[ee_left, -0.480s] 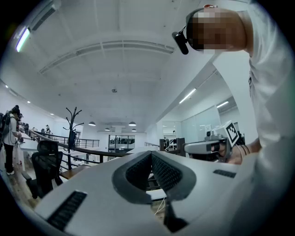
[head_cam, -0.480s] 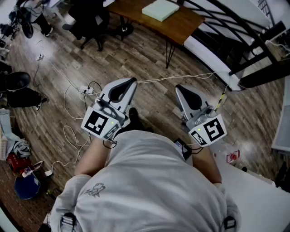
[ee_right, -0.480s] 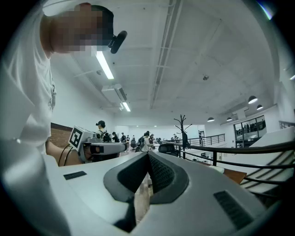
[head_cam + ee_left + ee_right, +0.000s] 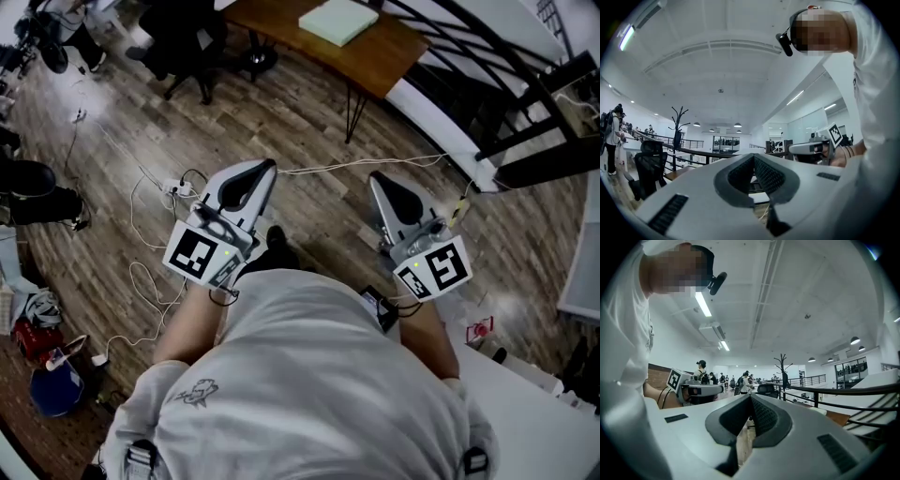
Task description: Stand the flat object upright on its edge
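A pale green flat pad [image 4: 337, 21] lies flat on the wooden table [image 4: 380, 58] at the top of the head view, far ahead of both grippers. My left gripper [image 4: 262, 170] is held level over the wood floor in front of the person's body, jaws shut and empty; in the left gripper view its tips [image 4: 753, 157] meet with nothing between them. My right gripper [image 4: 379, 180] is level beside it, also shut and empty, its tips [image 4: 750, 398] closed together. Each gripper shows in the other's view: the right gripper [image 4: 814, 147] and the left gripper [image 4: 692, 389].
White cables and a power strip [image 4: 174, 188] trail over the floor below the grippers. A black office chair [image 4: 186, 45] stands left of the table. A black railing [image 4: 525, 89] runs at the right, and a white surface [image 4: 530, 403] sits at the lower right. Bags and clutter [image 4: 49, 384] lie at the left.
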The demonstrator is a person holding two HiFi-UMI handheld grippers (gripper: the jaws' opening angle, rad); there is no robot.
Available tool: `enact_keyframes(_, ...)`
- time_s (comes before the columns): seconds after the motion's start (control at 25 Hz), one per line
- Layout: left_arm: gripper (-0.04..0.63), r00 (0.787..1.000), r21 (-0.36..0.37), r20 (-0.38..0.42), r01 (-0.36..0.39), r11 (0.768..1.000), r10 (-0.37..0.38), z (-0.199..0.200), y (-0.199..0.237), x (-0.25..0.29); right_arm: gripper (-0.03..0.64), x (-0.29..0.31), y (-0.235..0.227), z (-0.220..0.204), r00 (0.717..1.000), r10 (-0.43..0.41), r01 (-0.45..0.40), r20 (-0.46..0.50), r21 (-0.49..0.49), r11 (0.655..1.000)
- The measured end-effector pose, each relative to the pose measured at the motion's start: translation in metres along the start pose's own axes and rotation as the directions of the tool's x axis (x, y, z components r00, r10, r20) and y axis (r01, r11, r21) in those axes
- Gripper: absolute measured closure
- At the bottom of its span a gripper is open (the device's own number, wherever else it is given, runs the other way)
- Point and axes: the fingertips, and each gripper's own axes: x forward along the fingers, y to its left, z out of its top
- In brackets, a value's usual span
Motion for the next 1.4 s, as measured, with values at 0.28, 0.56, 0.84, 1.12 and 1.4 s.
enact_keyframes(0.28, 0.583, 1.000, -0.017, -0.001, 0.007, 1.000, -0.007, -0.001, 0.078, 0.012, 0.584, 0.067, -0.024, 0.000, 1.000, -0.022, 0.022, -0.014, 0.003, 1.000)
enact_keyframes(0.56, 0.583, 0.999, -0.010, 0.014, 0.049, 0.999, -0.049, 0.017, 0.149, 0.011, 0.583, 0.123, -0.035, 0.009, 0.997, -0.067, 0.067, -0.042, -0.004, 0.998)
enact_keyframes(0.84, 0.583, 1.000, -0.013, 0.003, 0.031, 0.999, -0.031, 0.013, 0.198, 0.012, 0.583, 0.160, -0.045, 0.006, 0.994, -0.090, 0.090, -0.056, 0.001, 0.996)
enact_keyframes(1.12, 0.583, 0.999, -0.030, -0.037, -0.018, 0.999, 0.017, -0.002, 0.244, 0.041, 0.583, 0.202, -0.085, -0.003, 0.996, -0.065, 0.068, -0.065, 0.035, 0.997)
enact_keyframes(1.4, 0.583, 0.998, -0.012, -0.039, -0.046, 0.999, 0.045, -0.003, 0.274, 0.085, 0.583, 0.235, -0.139, -0.005, 0.997, -0.045, 0.048, -0.062, 0.045, 0.998)
